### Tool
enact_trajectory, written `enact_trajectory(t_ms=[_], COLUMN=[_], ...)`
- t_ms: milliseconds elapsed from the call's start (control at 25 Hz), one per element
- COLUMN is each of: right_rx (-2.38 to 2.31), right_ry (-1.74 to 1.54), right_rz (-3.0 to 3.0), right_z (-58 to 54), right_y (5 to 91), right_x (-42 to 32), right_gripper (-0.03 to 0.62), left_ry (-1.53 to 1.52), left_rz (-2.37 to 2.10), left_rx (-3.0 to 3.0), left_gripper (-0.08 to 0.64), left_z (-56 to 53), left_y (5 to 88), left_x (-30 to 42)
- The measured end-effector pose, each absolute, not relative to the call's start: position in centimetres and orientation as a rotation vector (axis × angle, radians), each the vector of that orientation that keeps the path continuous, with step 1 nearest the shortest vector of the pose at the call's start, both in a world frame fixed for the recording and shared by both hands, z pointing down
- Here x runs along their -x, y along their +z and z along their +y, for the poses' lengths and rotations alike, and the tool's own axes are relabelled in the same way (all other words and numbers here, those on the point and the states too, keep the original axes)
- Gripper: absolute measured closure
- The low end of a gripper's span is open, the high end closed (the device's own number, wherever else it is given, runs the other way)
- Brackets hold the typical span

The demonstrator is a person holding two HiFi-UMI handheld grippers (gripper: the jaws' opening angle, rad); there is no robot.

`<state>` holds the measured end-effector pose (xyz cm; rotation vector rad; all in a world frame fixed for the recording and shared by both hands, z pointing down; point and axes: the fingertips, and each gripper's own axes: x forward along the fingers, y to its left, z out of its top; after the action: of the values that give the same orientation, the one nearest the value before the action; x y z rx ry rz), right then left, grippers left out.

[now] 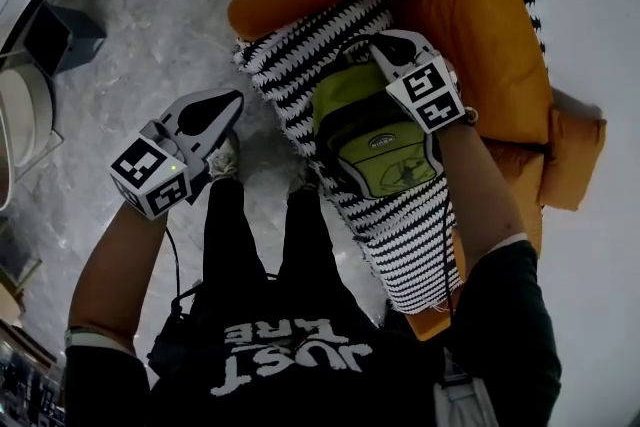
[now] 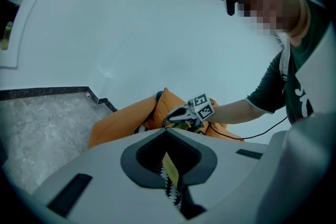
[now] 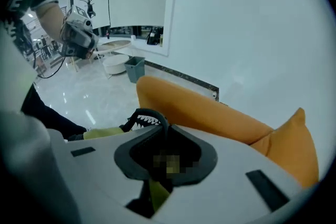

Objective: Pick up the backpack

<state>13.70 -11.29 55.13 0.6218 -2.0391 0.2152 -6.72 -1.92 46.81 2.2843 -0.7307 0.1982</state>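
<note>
The green and black backpack (image 1: 385, 145) hangs off the striped blanket (image 1: 300, 65) on the orange sofa (image 1: 470, 25). My right gripper (image 1: 380, 47) points down over the bag's top and is shut on its black carry handle (image 3: 152, 114), which loops out between the closed jaw tips (image 3: 164, 127). A strip of green fabric (image 3: 102, 134) shows left of the jaws. My left gripper (image 1: 232, 100) is out over the floor to the left, away from the bag, with its jaws (image 2: 167, 132) together and nothing in them.
Marble floor (image 1: 150, 15) lies left of the sofa, where the person's legs stand. An orange cushion (image 1: 575, 155) rests at the sofa's right end. A grey bin (image 1: 60, 35) and a white round piece (image 1: 20, 115) stand at the far left. A white wall (image 3: 236, 34) backs the sofa.
</note>
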Motion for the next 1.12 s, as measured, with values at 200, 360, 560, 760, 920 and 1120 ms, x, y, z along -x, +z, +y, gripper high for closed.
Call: enact_trajectory(t_ms=[200, 360, 560, 760, 920, 1120], right_rx=[-0.803, -0.978, -1.248, -1.493, -1.696, -1.814], right_ry=[0.22, 0.282, 0.407, 0.464, 0.466, 0.468], right_rz=[-2.146, -2.218, -2.318, -2.422, -2.503, -2.598], right_z=[-9.3, -7.7, -5.3, -1.8, 0.9, 3.2], right_y=[48.6, 44.4, 39.0, 32.7, 27.1, 21.2], right_x=[-17.0, -20.7, -25.8, -31.5, -35.5, -37.4], right_gripper=[0.529, 0.528, 0.528, 0.526, 0.528, 0.526], left_ry=[0.173, 0.172, 0.194, 0.219, 0.227, 0.216], left_rz=[-0.74, -0.718, -0.689, -0.664, -0.619, -0.583], left_rx=[-2.313, -2.348, -2.399, -2.45, -2.523, -2.589], left_gripper=[0.559, 0.558, 0.559, 0.559, 0.558, 0.56], left_z=[-1.8, -1.8, -1.6, -0.5, -0.3, 1.2], left_y=[42.5, 39.0, 34.4, 29.8, 25.7, 20.9], left_x=[5.4, 3.4, 1.2, -1.1, -3.0, -5.1])
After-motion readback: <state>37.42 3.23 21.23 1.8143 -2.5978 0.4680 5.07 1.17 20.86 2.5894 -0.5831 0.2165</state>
